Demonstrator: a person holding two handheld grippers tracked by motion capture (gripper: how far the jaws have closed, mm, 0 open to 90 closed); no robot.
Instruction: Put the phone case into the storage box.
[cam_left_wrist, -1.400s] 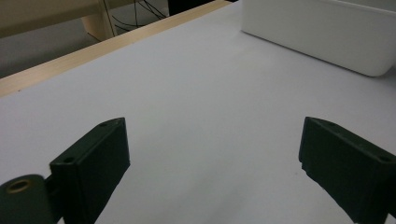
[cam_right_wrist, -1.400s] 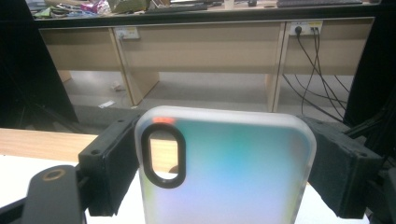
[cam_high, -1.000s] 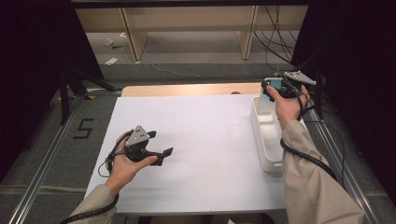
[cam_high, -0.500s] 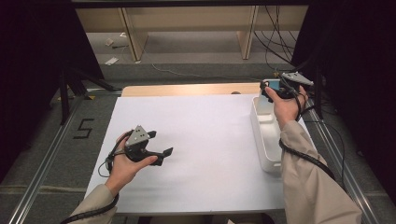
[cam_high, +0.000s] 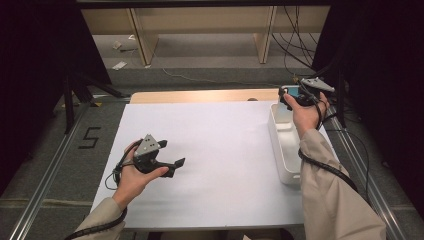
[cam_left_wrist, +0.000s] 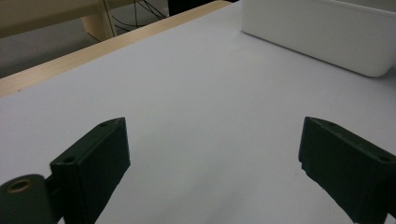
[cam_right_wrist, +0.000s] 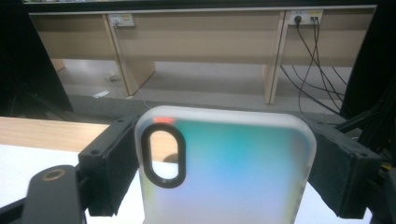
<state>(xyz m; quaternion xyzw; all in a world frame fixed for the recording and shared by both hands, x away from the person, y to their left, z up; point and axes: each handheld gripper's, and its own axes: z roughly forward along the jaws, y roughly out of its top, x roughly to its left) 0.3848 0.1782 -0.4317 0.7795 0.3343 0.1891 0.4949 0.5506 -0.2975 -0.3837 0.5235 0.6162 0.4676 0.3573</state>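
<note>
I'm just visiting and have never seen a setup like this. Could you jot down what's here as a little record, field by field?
Surface: table covered with a white sheet
Left gripper: jaws wide apart, nothing between them, low over the sheet
Right gripper: jaws clamped on the side edges of a phone case
Phone case: frosted, teal-tinted, with an oval camera cutout; held upright
White bin: long, on the table's right side, below the right hand
Bin contents: cannot tell
</note>
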